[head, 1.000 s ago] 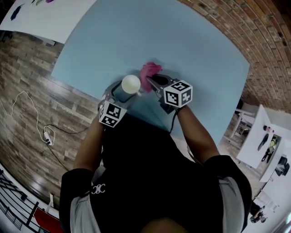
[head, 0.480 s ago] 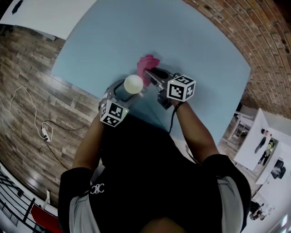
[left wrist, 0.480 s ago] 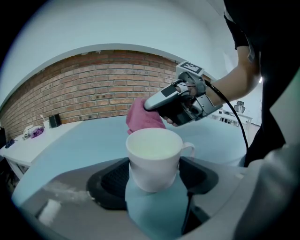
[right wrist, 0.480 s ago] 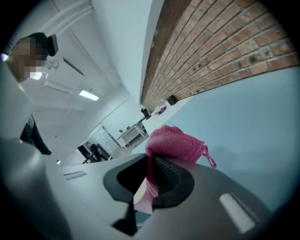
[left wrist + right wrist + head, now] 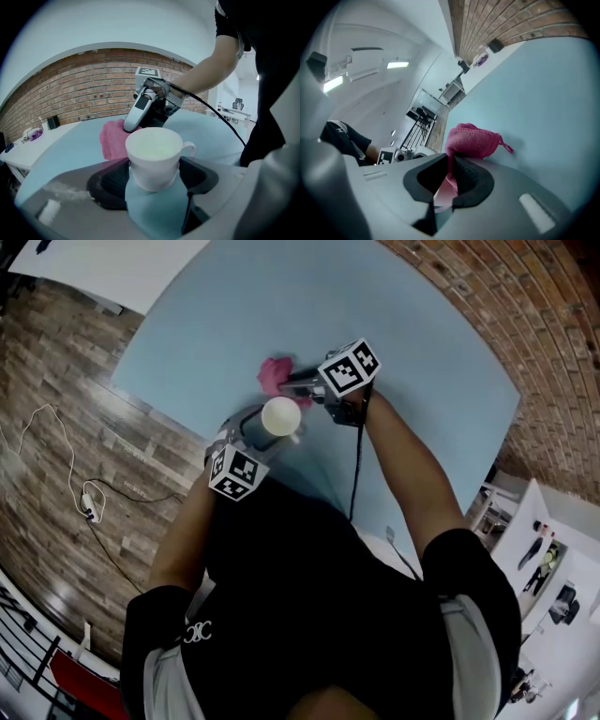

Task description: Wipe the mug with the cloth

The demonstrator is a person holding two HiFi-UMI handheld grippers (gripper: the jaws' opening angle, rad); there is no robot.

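A white mug (image 5: 280,415) sits upright between the jaws of my left gripper (image 5: 270,424), held just above the light blue table (image 5: 403,324). In the left gripper view both pads press the mug's (image 5: 153,157) sides, and its handle points right. My right gripper (image 5: 289,383) is shut on a pink cloth (image 5: 273,374), which bunches out past its tips just beyond the mug. In the right gripper view the cloth (image 5: 472,139) is pinched between the pads and hangs over the table. In the left gripper view the right gripper (image 5: 129,124) and cloth (image 5: 112,139) are right behind the mug's rim.
The table's near edge runs along a wooden floor (image 5: 56,362) where a white cable (image 5: 66,488) lies. A brick wall (image 5: 525,296) lines the far right. A white side table (image 5: 18,154) with small items stands to the left.
The right gripper has swung from the mug's right side to beyond it, turning to point left and carrying the cloth to the far left of the mug. The left gripper and mug stayed put.
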